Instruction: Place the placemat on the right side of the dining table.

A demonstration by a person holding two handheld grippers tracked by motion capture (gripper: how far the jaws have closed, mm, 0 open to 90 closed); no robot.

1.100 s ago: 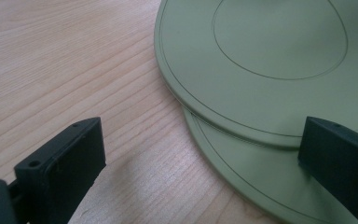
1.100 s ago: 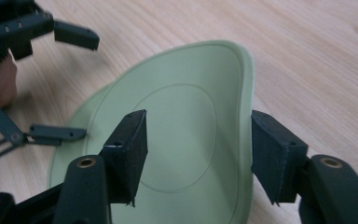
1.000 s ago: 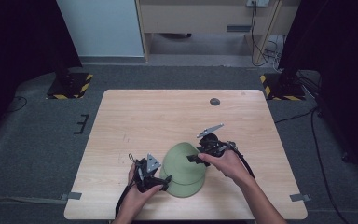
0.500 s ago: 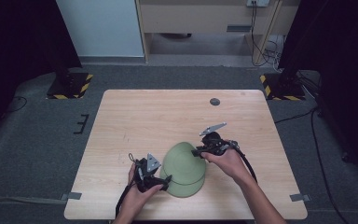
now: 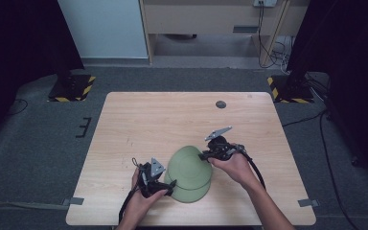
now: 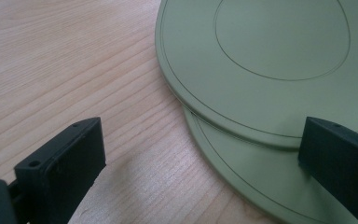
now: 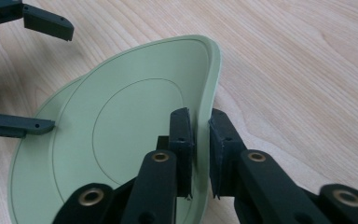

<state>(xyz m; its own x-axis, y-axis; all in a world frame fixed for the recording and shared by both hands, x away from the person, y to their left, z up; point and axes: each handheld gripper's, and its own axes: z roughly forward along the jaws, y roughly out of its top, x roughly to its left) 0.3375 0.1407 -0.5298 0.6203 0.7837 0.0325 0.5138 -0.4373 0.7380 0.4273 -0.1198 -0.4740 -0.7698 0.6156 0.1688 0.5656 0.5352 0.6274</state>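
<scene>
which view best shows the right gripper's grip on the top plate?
Right gripper view: the right gripper pinches the top plate rim, lifted edge close up. High view shows it small and partly hidden by the hand. Left gripper view shows the plate's opposite edge.

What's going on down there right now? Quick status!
Right gripper shut on top plate's rim, tilting it. Left gripper open at the lower plate. Nothing in the way.

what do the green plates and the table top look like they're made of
Green plates: likely matte plastic or melamine; flat even colour, no glaze shine, thin rim where the right hand-held gripper clamps the top one. Table top: pale wood or wood-look laminate, visible grain lines, satin finish.
</scene>
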